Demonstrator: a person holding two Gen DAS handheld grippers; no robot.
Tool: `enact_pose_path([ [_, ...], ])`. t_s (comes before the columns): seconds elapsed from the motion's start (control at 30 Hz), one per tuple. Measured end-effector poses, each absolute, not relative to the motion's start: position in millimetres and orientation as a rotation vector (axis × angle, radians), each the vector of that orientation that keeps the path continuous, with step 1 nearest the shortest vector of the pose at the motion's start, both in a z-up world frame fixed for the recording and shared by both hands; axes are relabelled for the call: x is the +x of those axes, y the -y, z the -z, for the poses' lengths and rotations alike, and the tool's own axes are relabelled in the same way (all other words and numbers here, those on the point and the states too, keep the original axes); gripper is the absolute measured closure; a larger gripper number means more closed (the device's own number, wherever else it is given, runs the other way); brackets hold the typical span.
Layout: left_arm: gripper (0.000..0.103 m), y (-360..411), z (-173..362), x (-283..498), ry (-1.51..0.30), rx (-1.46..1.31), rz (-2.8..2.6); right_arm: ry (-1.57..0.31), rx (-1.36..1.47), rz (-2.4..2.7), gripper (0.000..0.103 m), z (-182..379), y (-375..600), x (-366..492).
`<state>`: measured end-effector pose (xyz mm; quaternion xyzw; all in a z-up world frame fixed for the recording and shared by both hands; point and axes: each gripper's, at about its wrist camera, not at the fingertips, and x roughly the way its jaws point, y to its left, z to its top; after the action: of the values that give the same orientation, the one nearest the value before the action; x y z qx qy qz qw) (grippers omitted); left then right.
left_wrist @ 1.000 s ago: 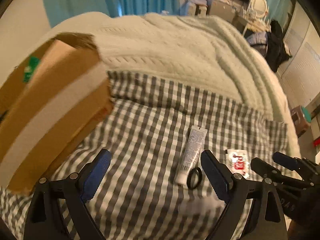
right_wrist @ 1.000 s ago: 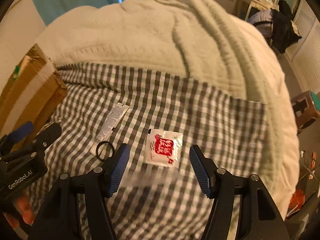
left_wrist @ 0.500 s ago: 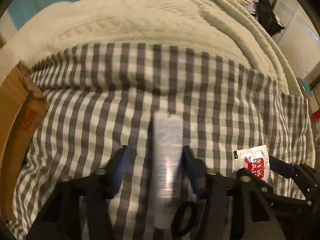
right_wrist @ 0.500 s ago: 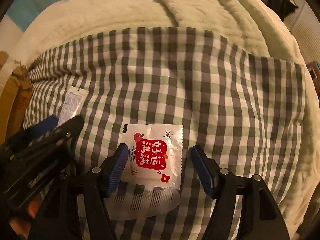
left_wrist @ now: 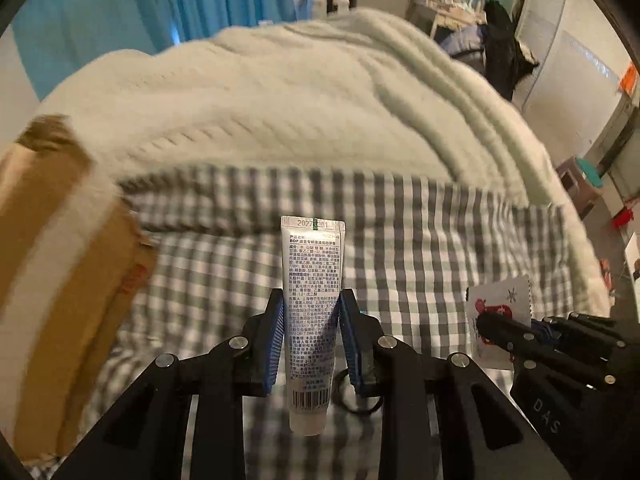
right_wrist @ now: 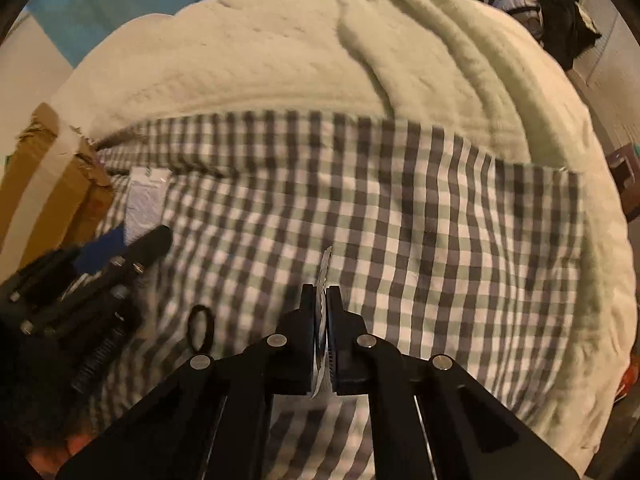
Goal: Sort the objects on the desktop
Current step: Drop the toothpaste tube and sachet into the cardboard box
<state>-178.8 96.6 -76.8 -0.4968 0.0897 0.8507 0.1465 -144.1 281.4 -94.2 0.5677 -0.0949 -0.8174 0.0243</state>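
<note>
Where the left wrist view looks down, a tube (left_wrist: 312,312) is clamped mid-body by the left gripper (left_wrist: 312,336), above the checked cloth (left_wrist: 420,248); a cardboard box (left_wrist: 60,280) is seen left. From the right wrist, a sachet (right_wrist: 325,268) is pinched edge-on in the right gripper (right_wrist: 322,336). Slippage is risked, the film being thin.

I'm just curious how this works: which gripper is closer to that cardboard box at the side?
Left. The left gripper, shut on the tube, is beside the cardboard box. The right gripper, pinching the sachet, is farther over the checked cloth.
</note>
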Motion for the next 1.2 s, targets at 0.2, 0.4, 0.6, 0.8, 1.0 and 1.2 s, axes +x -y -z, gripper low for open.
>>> enact_pose_path([
  [0.2, 0.076, -59, 13, -185, -0.212, -1.344, -2.540, 0.259, 1.659, 2.588, 0.099, 27, -258, -125],
  [0.4, 0.076, 0, -70, -180, -0.140, -1.228, -2.663, 0.235, 1.498, 2.638, 0.099, -58, -194, -143],
  [0.6, 0.076, 83, -136, -187, -0.078, -1.138, -2.792, 0.250, 1.293, 2.575, 0.099, -138, -105, -159],
  [0.8, 0.076, 165, -125, -207, -0.005, -1.195, -2.892, 0.135, 1.176, 2.471, 0.099, -172, -13, -180],
  [1.0, 0.076, 213, -87, -231, 0.168, -1.333, -2.857, 0.142, 1.247, 2.359, 0.098, -115, 34, -219],
  [1.2, 0.076, 232, -72, -247, 0.287, -1.368, -2.828, 0.193, 1.277, 2.315, 0.098, -85, 46, -246],
])
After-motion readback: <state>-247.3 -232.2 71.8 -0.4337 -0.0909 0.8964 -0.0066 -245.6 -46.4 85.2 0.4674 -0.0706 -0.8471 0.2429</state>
